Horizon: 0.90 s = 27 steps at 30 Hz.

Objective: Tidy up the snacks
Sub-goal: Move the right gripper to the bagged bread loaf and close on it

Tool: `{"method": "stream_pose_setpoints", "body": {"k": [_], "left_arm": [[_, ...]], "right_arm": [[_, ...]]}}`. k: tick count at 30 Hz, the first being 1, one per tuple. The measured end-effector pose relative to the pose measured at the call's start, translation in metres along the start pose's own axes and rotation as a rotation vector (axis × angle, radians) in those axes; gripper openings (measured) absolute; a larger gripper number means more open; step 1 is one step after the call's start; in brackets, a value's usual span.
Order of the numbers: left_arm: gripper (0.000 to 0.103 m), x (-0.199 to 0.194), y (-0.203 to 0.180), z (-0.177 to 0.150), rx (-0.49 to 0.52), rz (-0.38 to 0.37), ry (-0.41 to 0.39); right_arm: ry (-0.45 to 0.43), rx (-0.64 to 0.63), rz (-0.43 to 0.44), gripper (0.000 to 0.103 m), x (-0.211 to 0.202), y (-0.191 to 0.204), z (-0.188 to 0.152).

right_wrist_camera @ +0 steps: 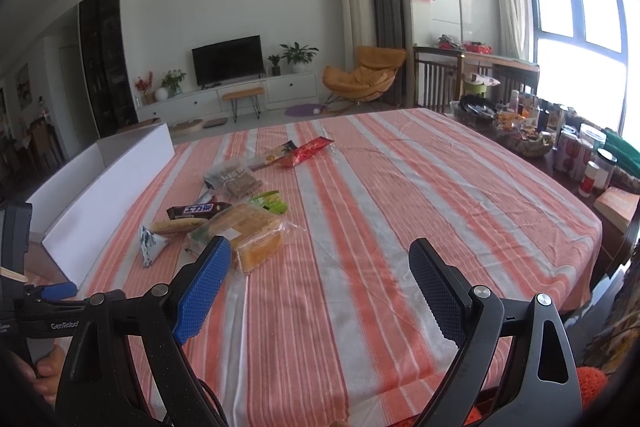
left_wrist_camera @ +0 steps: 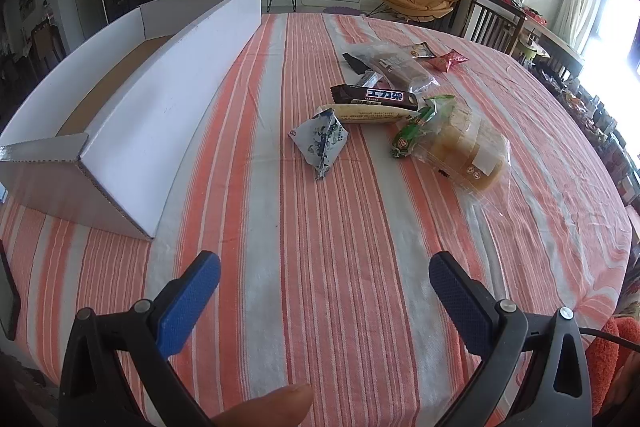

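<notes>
A pile of snacks lies mid-table: a blue-white pyramid packet (left_wrist_camera: 322,141), a dark chocolate bar (left_wrist_camera: 374,95), a yellow wafer pack (left_wrist_camera: 368,114), a green packet (left_wrist_camera: 414,133), a clear bag of cake (left_wrist_camera: 466,155), a brown biscuit bag (left_wrist_camera: 394,65) and a red packet (left_wrist_camera: 448,60). A long white cardboard box (left_wrist_camera: 160,107) stands open at the left. My left gripper (left_wrist_camera: 324,277) is open and empty, near the table's front, short of the pile. My right gripper (right_wrist_camera: 320,267) is open and empty, just right of the cake bag (right_wrist_camera: 252,233); the box (right_wrist_camera: 108,183) is at its left.
The table wears an orange and grey striped cloth (left_wrist_camera: 320,227). Jars, cans and baskets (right_wrist_camera: 560,143) crowd a side surface at the right. Chairs (left_wrist_camera: 494,23) stand beyond the far edge. The left gripper's body (right_wrist_camera: 24,267) shows at the right view's left edge.
</notes>
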<state>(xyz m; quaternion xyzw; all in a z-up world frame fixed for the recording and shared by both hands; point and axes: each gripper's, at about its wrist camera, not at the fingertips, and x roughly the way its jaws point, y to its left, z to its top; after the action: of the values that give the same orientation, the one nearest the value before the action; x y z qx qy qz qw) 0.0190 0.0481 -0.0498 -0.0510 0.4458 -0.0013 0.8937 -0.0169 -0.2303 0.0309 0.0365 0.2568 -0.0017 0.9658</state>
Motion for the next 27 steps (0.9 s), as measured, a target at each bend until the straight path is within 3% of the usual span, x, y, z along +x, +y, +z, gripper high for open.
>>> {"method": "stream_pose_setpoints", "body": {"k": [10, 18, 27], "left_arm": [[0.103, -0.001, -0.003, 0.001, 0.023, 0.002, 0.002], [0.103, 0.019, 0.002, -0.002, 0.034, 0.057, 0.057], [0.103, 0.032, 0.008, -0.004, 0.026, 0.055, 0.085]], "right_arm": [[0.018, 0.003, 0.005, 0.093, 0.002, -0.001, -0.002], [0.032, -0.008, 0.007, 0.093, 0.005, 0.004, -0.002], [0.050, -0.013, 0.008, 0.093, 0.008, 0.006, -0.004]]}}
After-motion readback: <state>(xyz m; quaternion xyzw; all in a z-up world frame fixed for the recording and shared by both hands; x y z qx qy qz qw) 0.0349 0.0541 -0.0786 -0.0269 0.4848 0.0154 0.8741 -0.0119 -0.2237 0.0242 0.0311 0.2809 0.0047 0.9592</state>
